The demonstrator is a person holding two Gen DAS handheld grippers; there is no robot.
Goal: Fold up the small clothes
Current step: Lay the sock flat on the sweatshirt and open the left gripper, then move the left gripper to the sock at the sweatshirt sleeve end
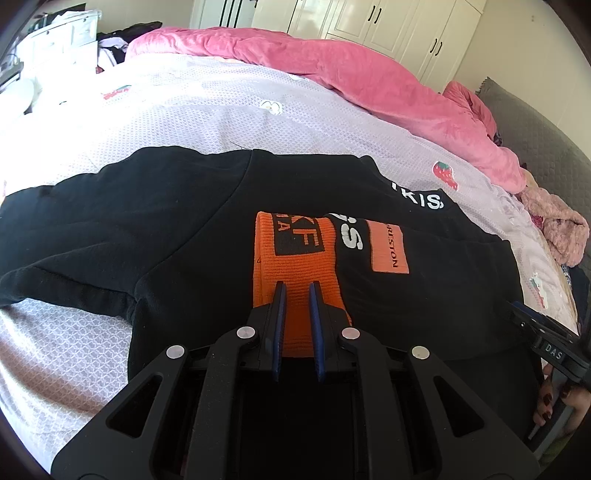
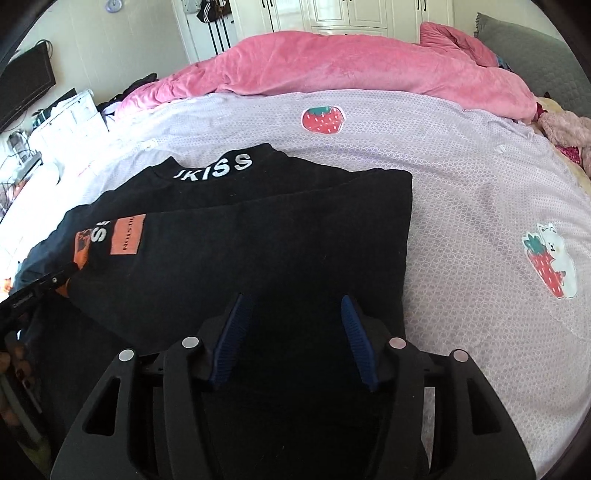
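1. Two grippers work over one black sweatshirt (image 1: 155,229) that lies on a bed (image 2: 461,192) covered with a pale lilac sheet printed with strawberries.
2. In the left wrist view, the left gripper (image 1: 297,286) has its blue-padded fingers drawn close together, pinching an orange ribbed cuff (image 1: 295,258) between them; the cuff bears a black patch with orange letters.
3. That cuff lies over the middle of the sweatshirt's front, just beside an orange rectangular label (image 1: 388,249) and white lettering near the collar.
4. One sleeve of the sweatshirt stretches out to the left across the sheet.
5. In the right wrist view, the right gripper (image 2: 295,306) has its fingers spread well apart above the black cloth; nothing is pressed between the pads.
6. Below it the right side of the garment is folded over, giving a straight edge along the sheet.
7. White letters reading "KISS" (image 2: 218,166) show at the collar, farther up the bed.
8. A pink blanket (image 2: 351,70) is bunched along the far side of the bed.
9. White wardrobe doors (image 1: 388,26) stand behind it.
10. A hand (image 1: 554,402) with dark painted nails shows at the right edge of the left wrist view.
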